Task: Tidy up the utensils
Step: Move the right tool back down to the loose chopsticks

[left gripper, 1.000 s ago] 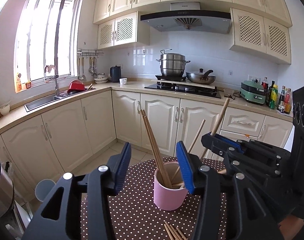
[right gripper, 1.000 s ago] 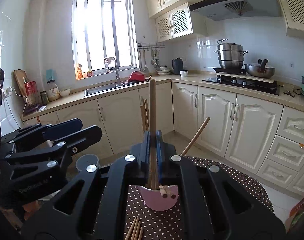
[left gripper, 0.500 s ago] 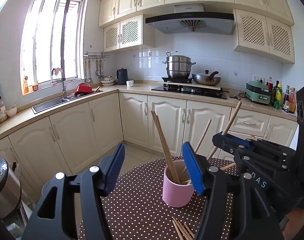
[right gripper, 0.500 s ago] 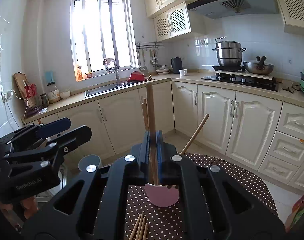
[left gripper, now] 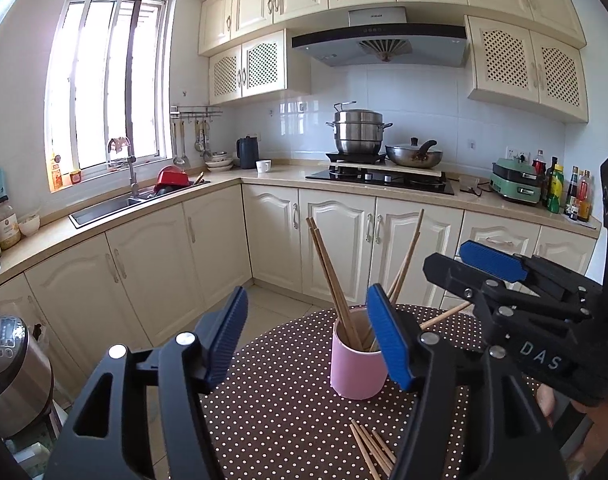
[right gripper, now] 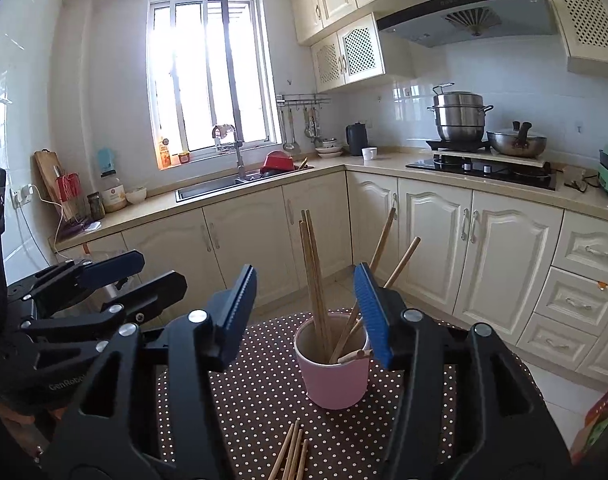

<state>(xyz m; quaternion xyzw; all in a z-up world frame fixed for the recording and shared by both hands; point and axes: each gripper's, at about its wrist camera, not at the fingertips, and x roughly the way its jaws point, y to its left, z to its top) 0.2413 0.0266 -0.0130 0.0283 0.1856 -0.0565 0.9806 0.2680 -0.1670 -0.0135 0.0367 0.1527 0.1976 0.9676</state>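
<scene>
The right gripper point(right gripper: 306, 312) let its chopstick point(right gripper: 378, 248) into the cup point(right gripper: 334, 380).

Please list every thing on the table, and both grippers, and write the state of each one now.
pink cup: upright on the dotted tablecloth, holds several chopsticks.
chopsticks in the cup: standing, leaning on the rim.
loose chopsticks: lying flat on the cloth, before the cup.
right gripper: jaws opening, nothing between the pads.
left gripper: open, holding nothing.
</scene>
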